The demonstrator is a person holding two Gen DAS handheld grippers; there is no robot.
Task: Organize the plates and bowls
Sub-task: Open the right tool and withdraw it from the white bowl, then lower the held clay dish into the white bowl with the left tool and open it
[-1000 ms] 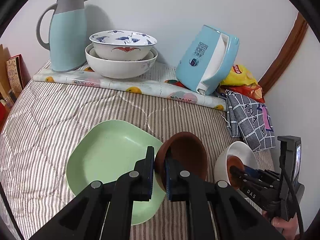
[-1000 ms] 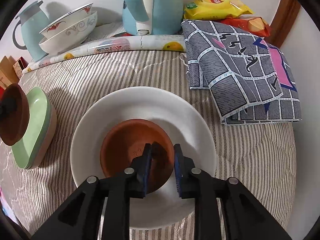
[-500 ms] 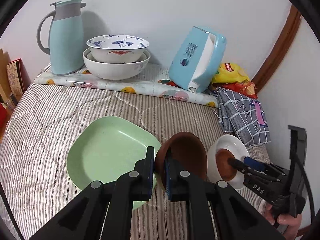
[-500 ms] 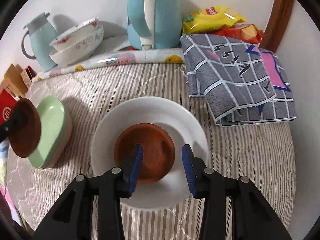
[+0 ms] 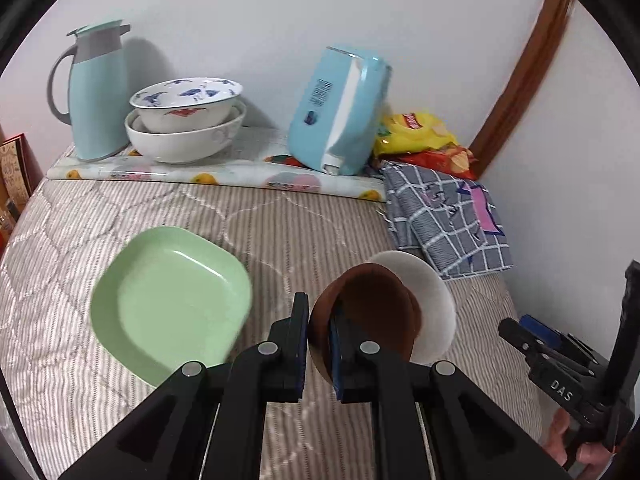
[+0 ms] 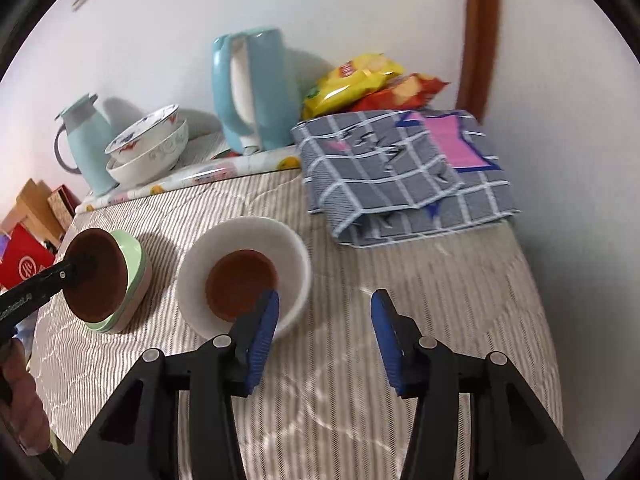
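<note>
Bowl-nesting step on a striped quilted bed.
Left gripper (image 5: 319,336) fingers pinch the rim of a dark brown round bowl (image 5: 372,312), held tilted in the air between a pale green square plate (image 5: 168,300) and a white round bowl (image 6: 244,276). Right gripper (image 6: 324,332) fingers stand wide apart, empty, just beside the white bowl, in which a second terracotta-brown bowl (image 6: 242,282) sits. Judged next move: carry the held bowl over the white bowl, level it, and lower it into the nested brown one before releasing.
</note>
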